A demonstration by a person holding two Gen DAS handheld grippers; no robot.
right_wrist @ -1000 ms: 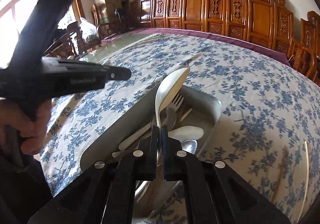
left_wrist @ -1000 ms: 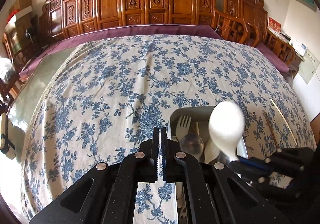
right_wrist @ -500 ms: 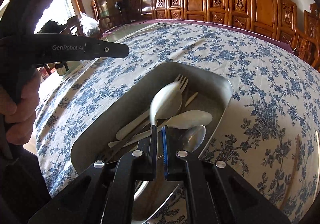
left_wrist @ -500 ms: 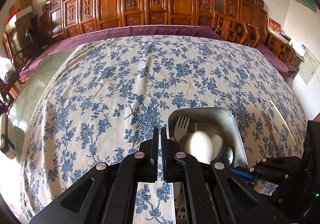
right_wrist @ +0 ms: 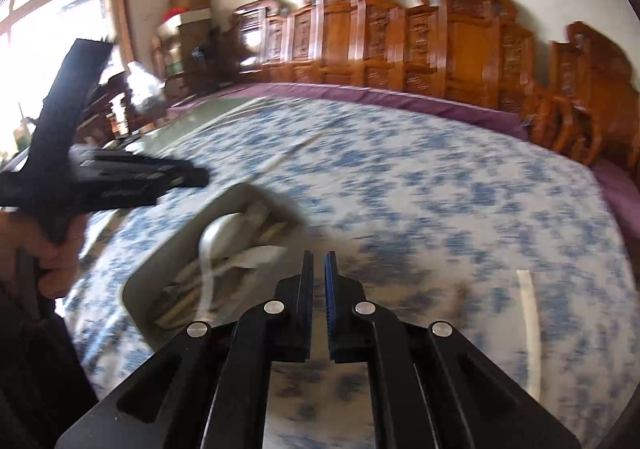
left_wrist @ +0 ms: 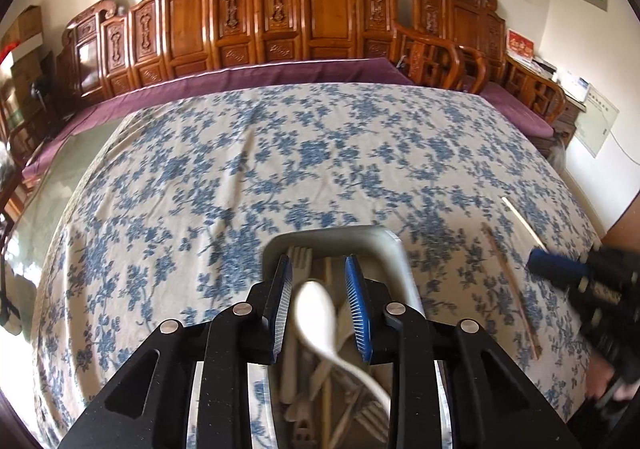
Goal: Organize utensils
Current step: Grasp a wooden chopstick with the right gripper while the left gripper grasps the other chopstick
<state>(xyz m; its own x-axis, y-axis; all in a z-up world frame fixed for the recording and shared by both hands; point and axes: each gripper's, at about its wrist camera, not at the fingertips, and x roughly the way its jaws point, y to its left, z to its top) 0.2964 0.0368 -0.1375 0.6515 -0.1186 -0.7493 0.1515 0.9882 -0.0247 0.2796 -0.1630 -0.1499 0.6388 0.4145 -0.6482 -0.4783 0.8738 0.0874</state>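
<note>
Here glossy white spoon [left_wrist: 316, 309] over steel tray [left_wrist: 396, 249]

Utensils [left_wrist: 316, 329] lie in the tray [left_wrist: 396, 249] on the tablecloth [left_wrist: 240, 169] — chopsticks [left_wrist: 516, 289] to its right.

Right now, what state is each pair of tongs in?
Left tongs: opening, the white spoon between the pads, not gripped.
Right tongs: shut, empty.

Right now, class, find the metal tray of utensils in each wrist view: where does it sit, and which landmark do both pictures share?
Left wrist view: the metal tray sits bottom centre, framed by the opening left gripper.
Right wrist view: the tray sits lower left, left of the right gripper.
Shared landmark: the carved wooden chairs along the far wall.
</note>
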